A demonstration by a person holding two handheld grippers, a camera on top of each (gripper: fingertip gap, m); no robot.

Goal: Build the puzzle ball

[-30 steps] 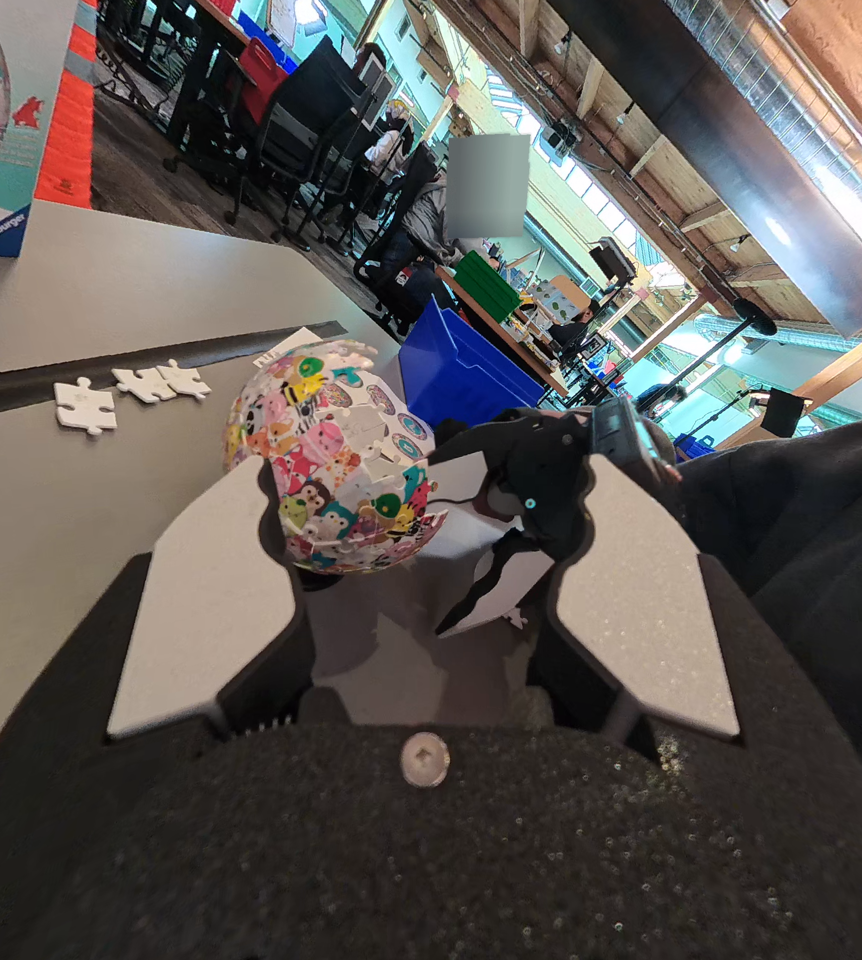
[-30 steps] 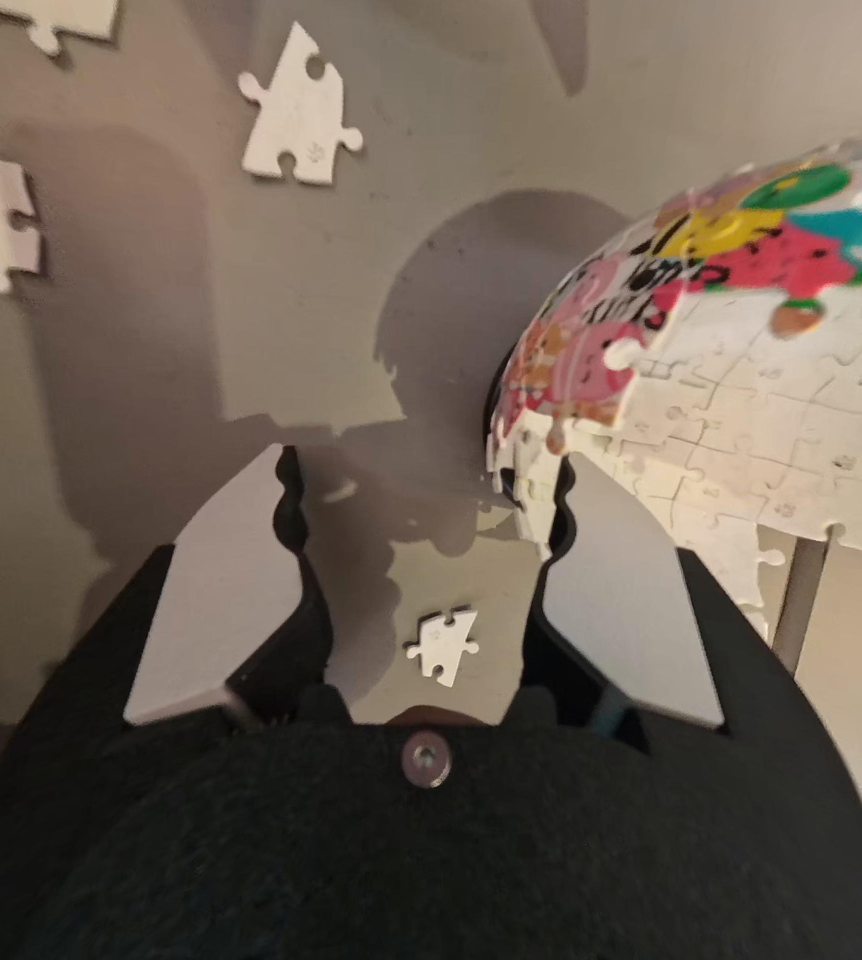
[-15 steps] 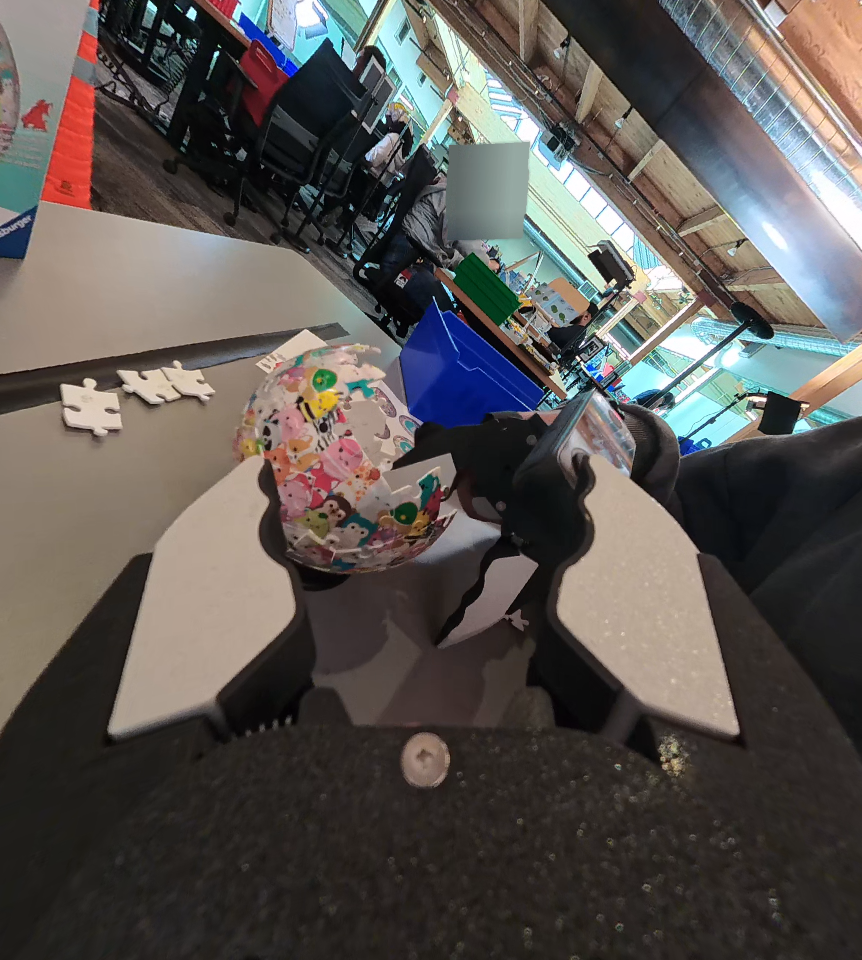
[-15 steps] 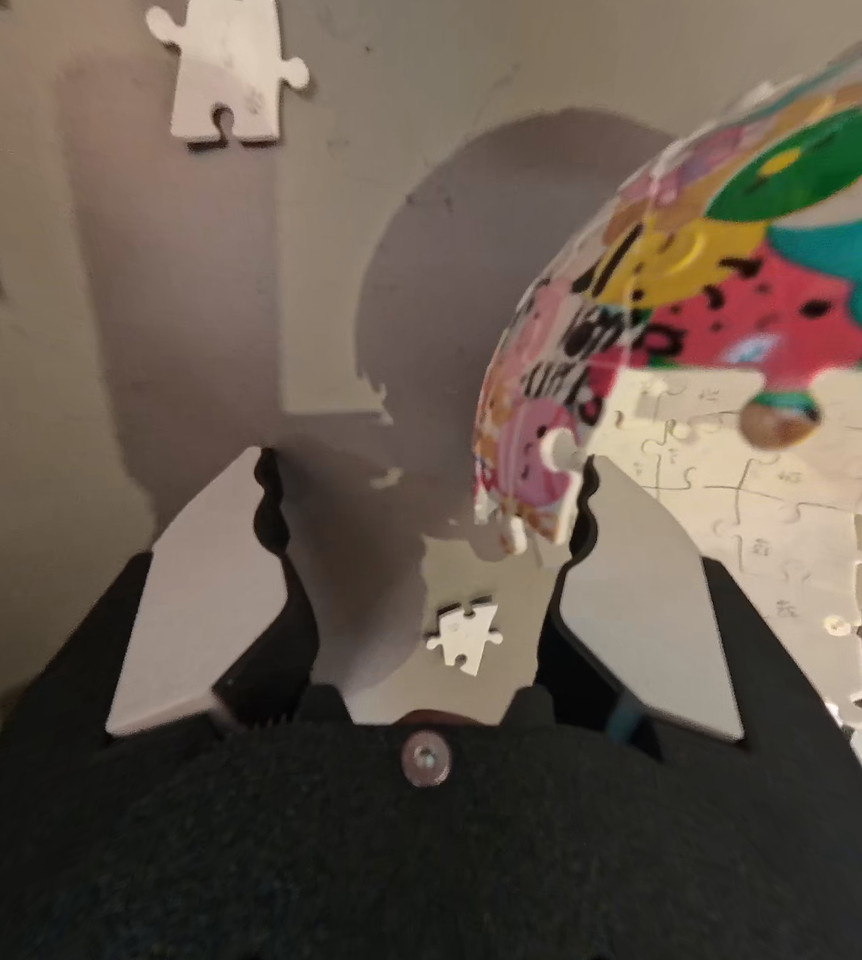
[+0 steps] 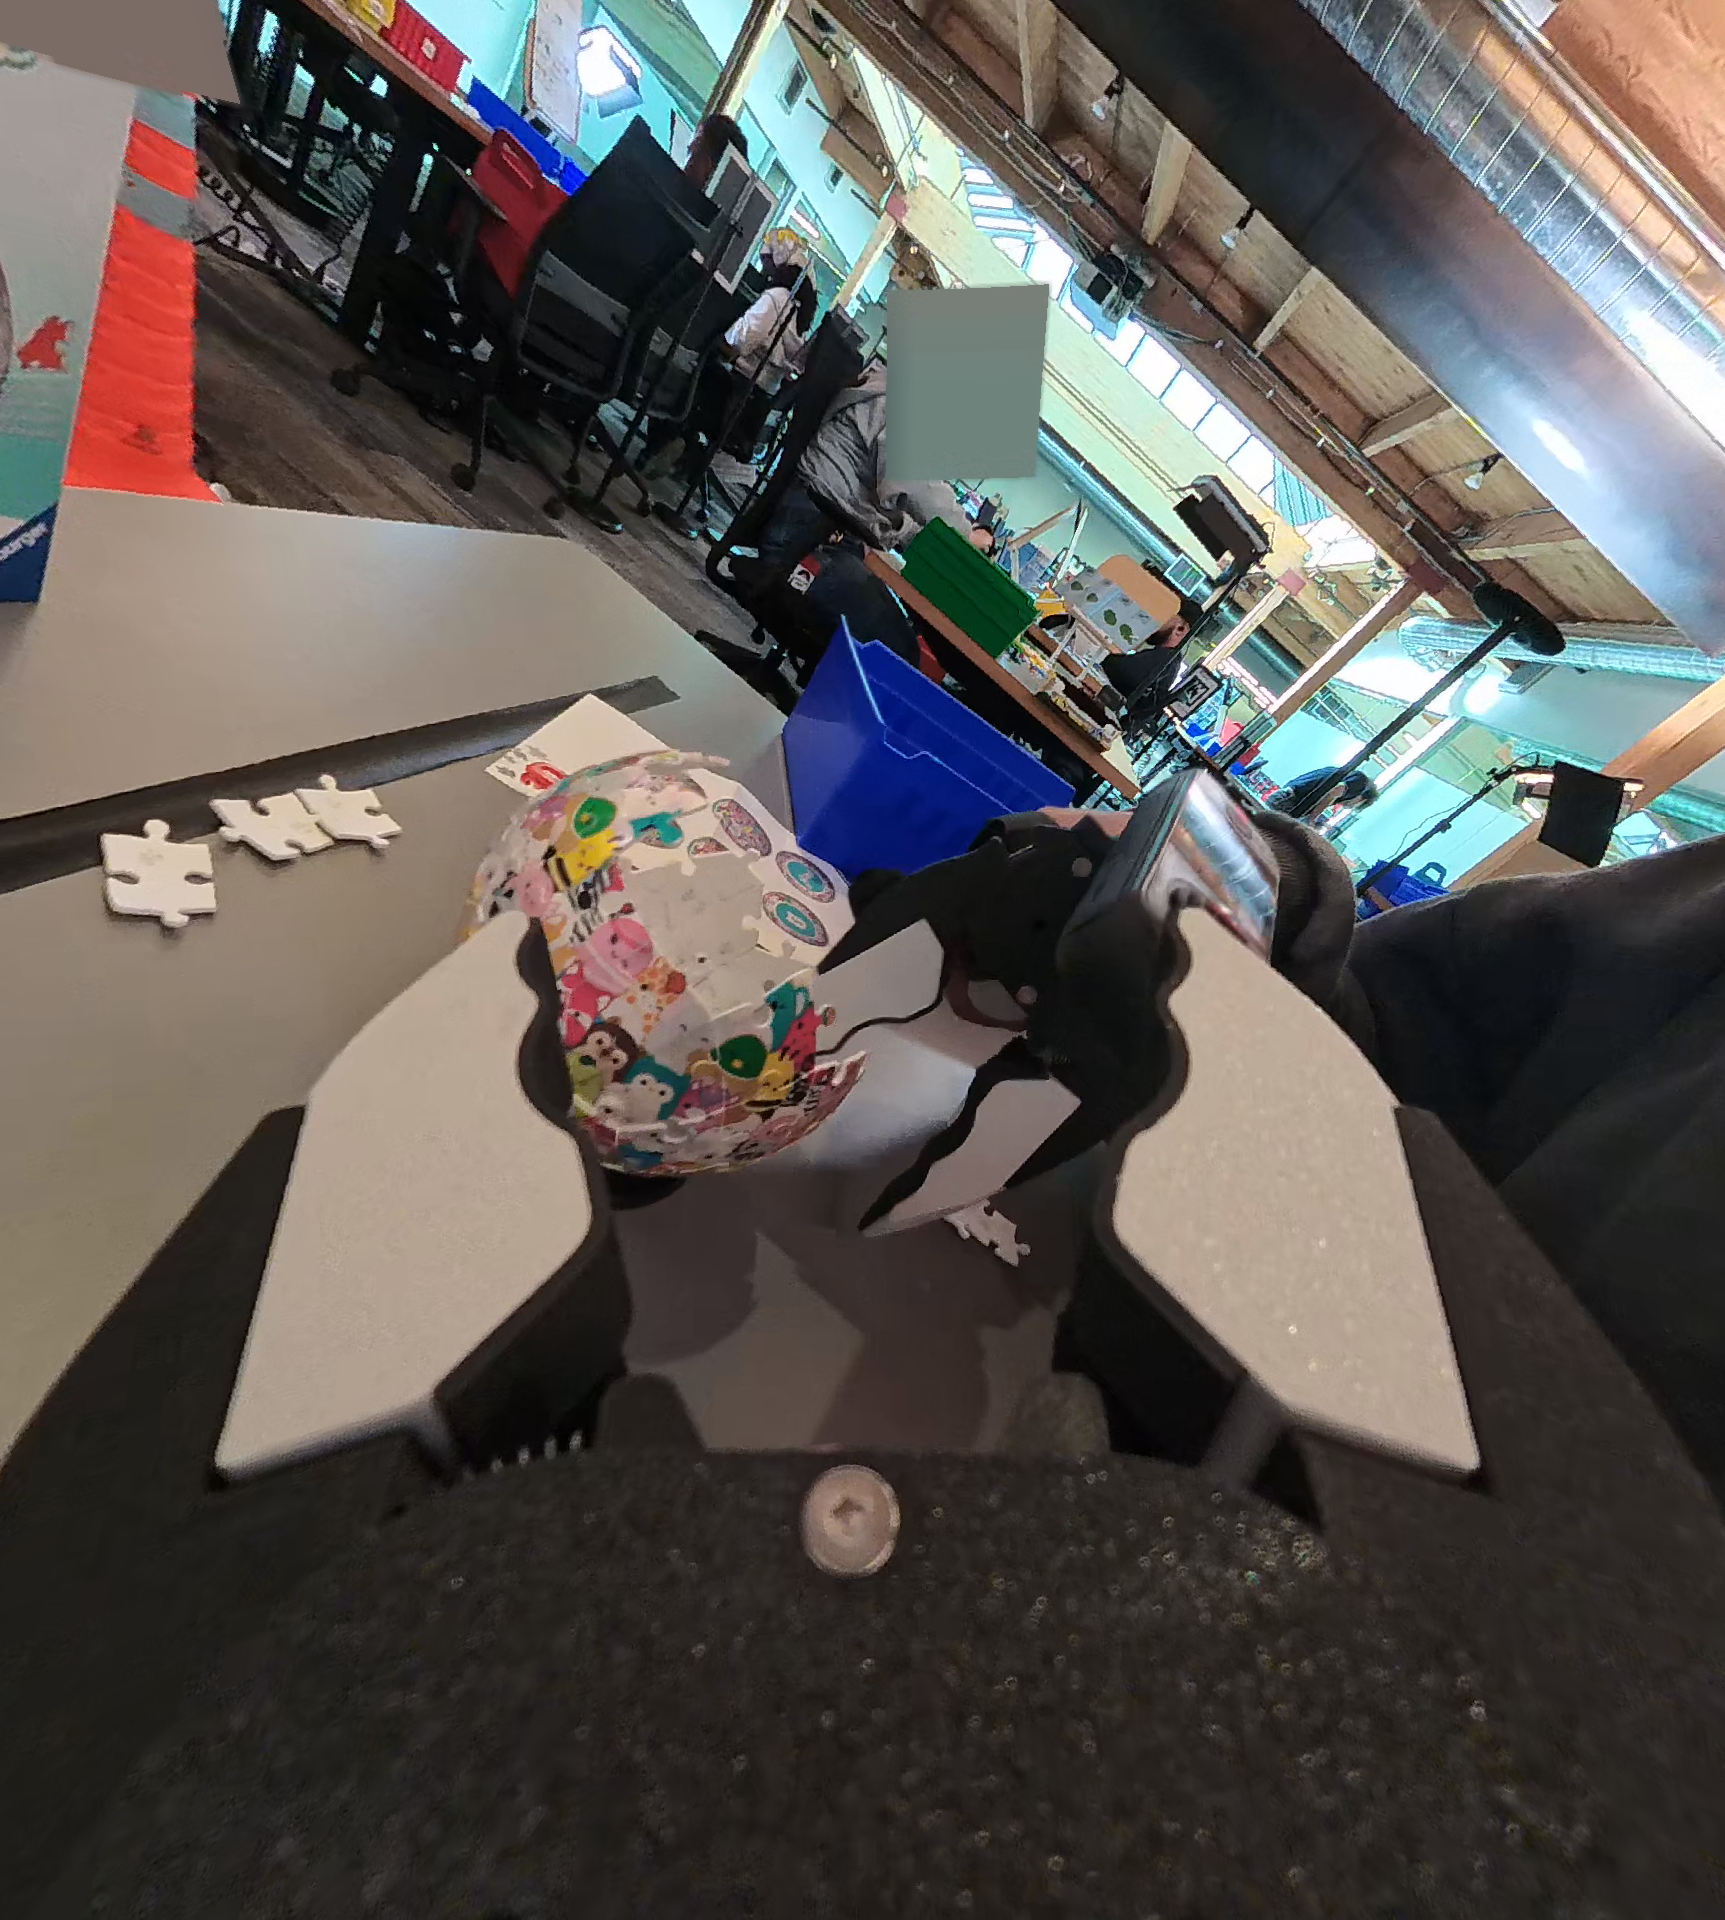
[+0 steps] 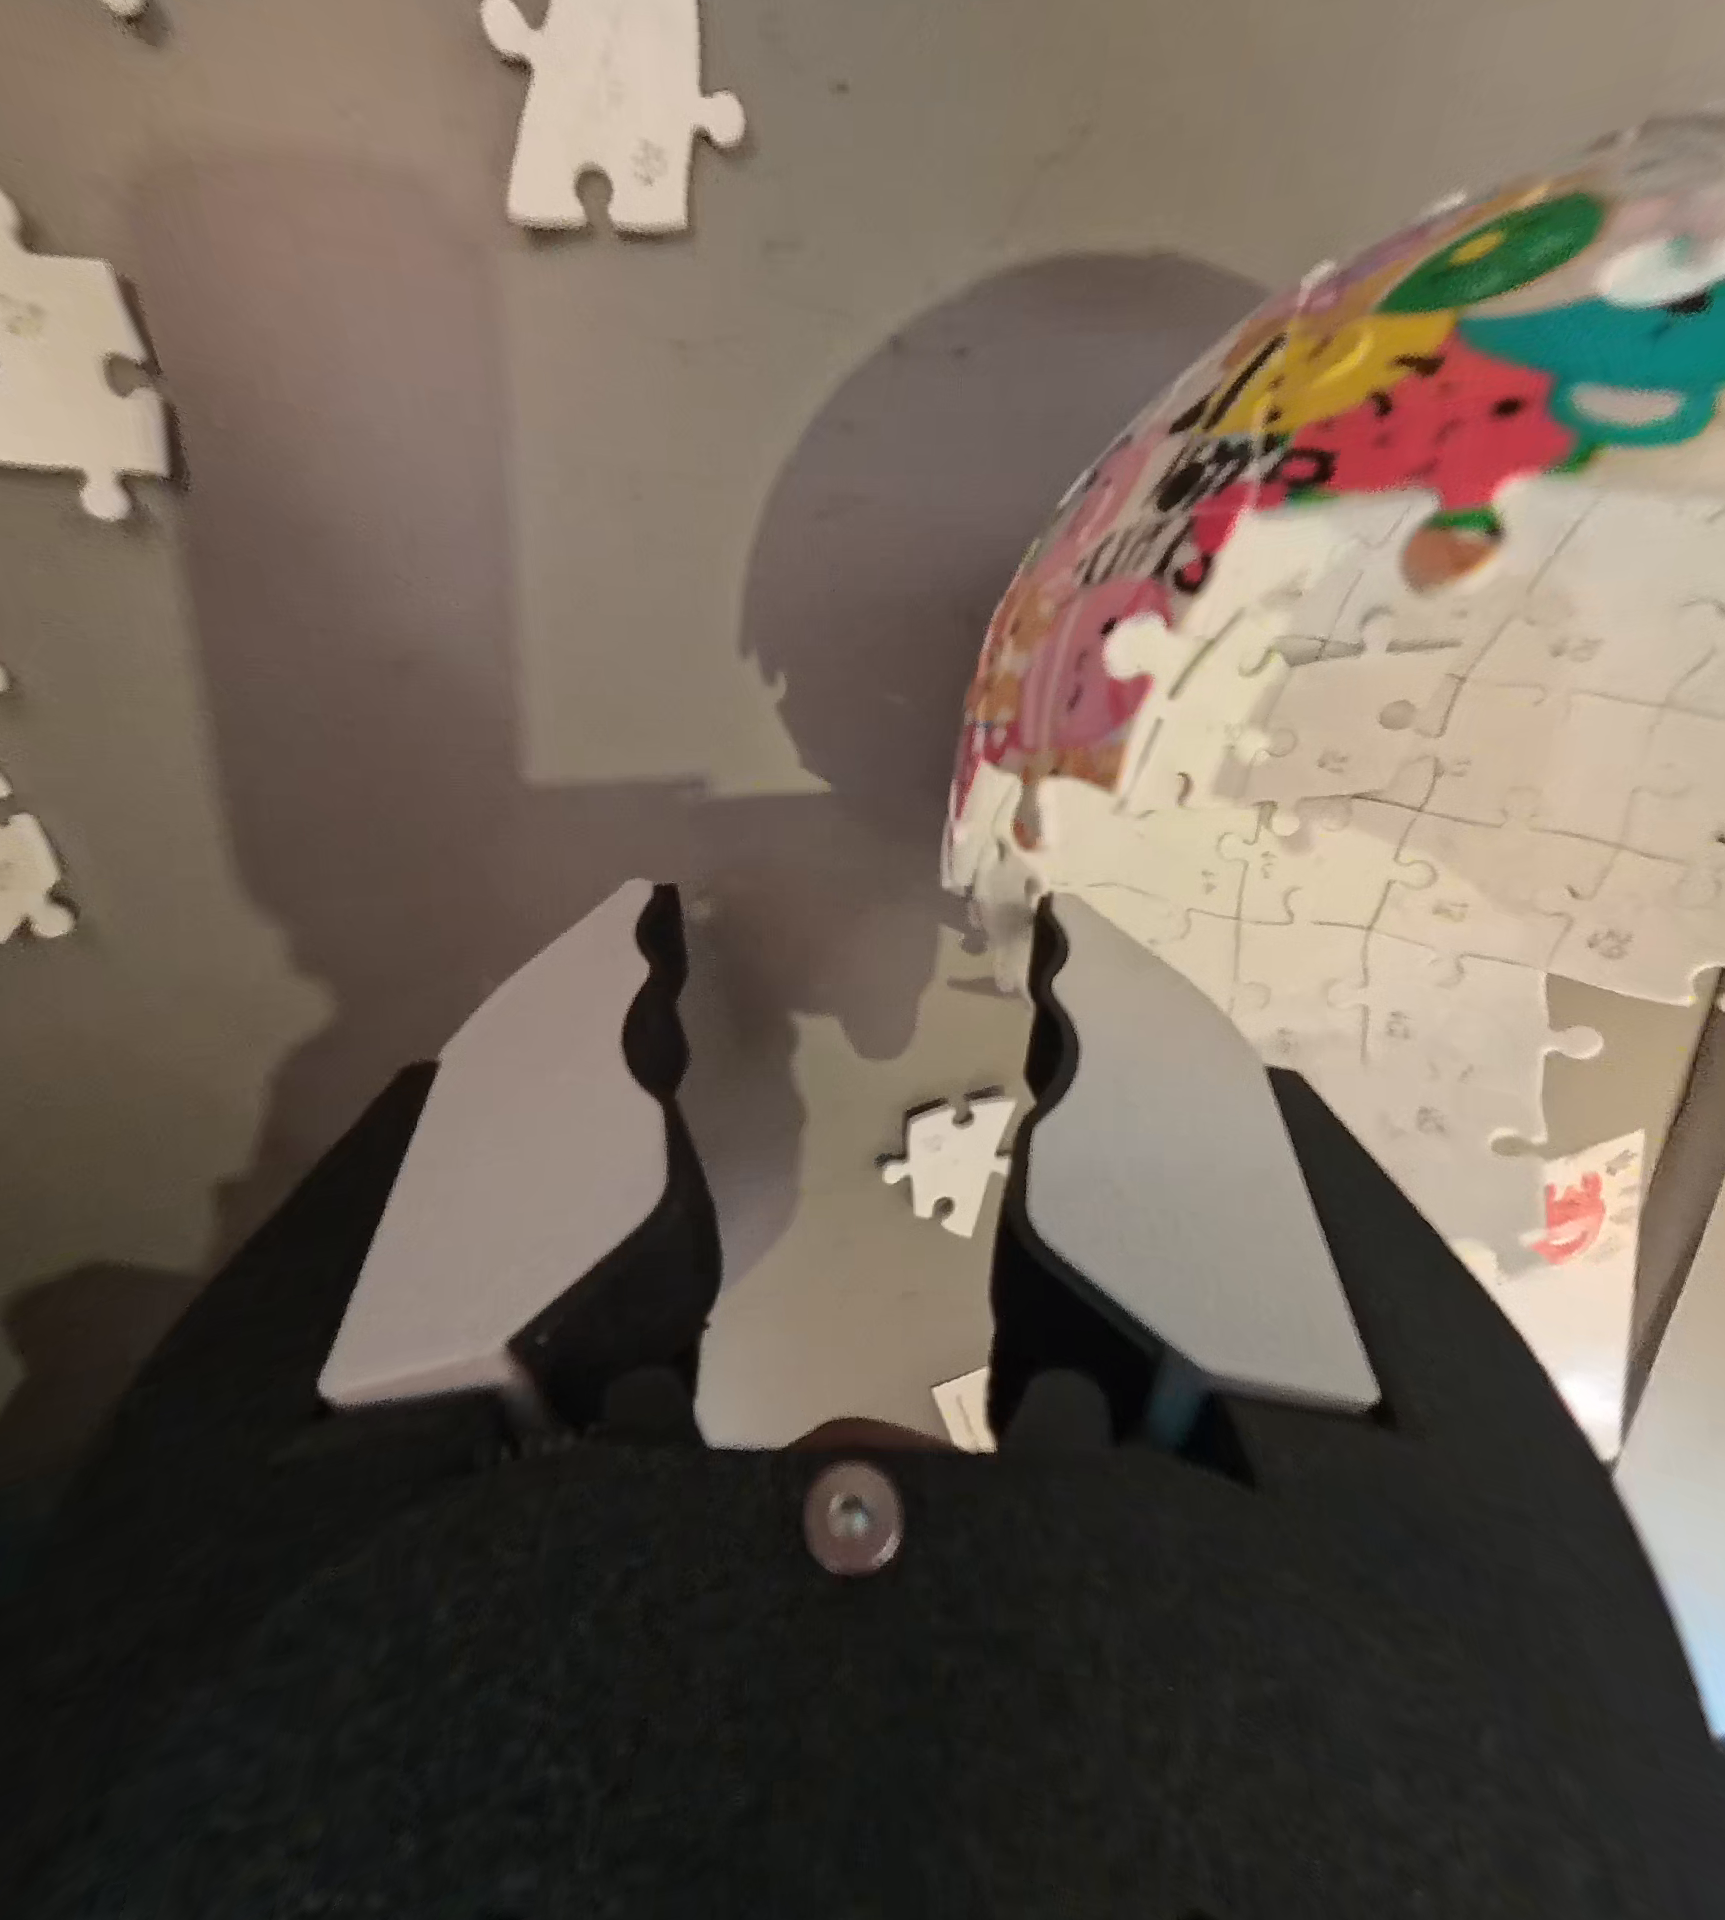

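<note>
A: From where does the left wrist view look?

B: From low behind its own fingers (image 5: 484,1122), tilted, across the grey tabletop (image 5: 89,1039) toward the room behind.

A: And the right wrist view?

B: It looks steeply down at the tabletop (image 6: 422,520), very near.

A: What do both views share?

B: The puzzle ball (image 5: 676,987), which is close at the right edge (image 6: 1409,644) in the right view, and one loose piece (image 5: 988,1234) under the right gripper (image 6: 951,1169).
</note>
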